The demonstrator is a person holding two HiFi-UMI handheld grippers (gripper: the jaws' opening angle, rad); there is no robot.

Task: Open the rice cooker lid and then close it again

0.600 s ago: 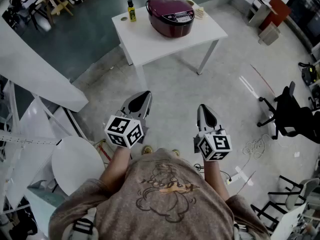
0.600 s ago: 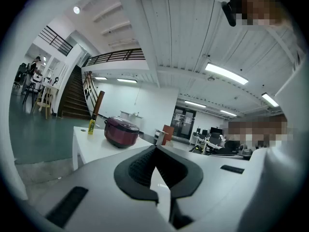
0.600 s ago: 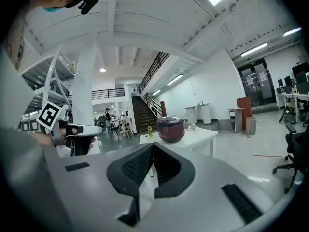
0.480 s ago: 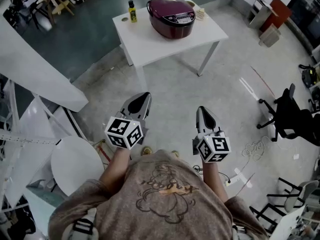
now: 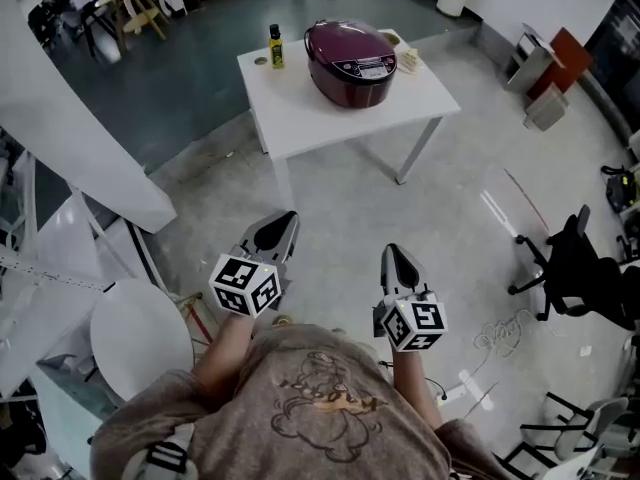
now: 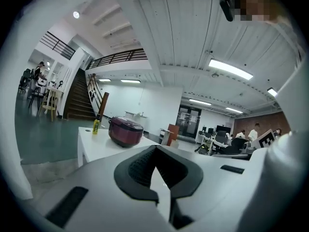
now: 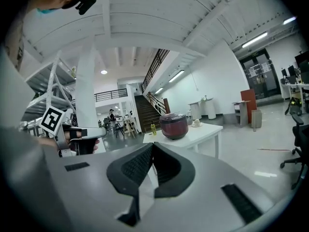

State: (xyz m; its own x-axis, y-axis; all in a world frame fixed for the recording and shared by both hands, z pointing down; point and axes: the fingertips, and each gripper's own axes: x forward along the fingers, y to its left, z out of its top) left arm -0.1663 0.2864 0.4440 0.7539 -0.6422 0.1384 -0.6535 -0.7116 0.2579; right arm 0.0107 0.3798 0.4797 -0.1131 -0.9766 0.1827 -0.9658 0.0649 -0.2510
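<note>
White table stands well ahead w/ rice cooker, lid down, by its far edge; yellow bottle at far-left corner. Left gripper & right gripper: jaws pinched together, nothing btwn, well short of table. Approach step, prob.: come up square to cooker's front, open one gripper before reaching for lid latch.

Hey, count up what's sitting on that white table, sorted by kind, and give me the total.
Rice cooker: 1
Yellow bottle: 1
Small round thing beside the bottle, too small to identify: 1
Pale thing beside the cooker, too small to identify: 1
Total: 4
</note>
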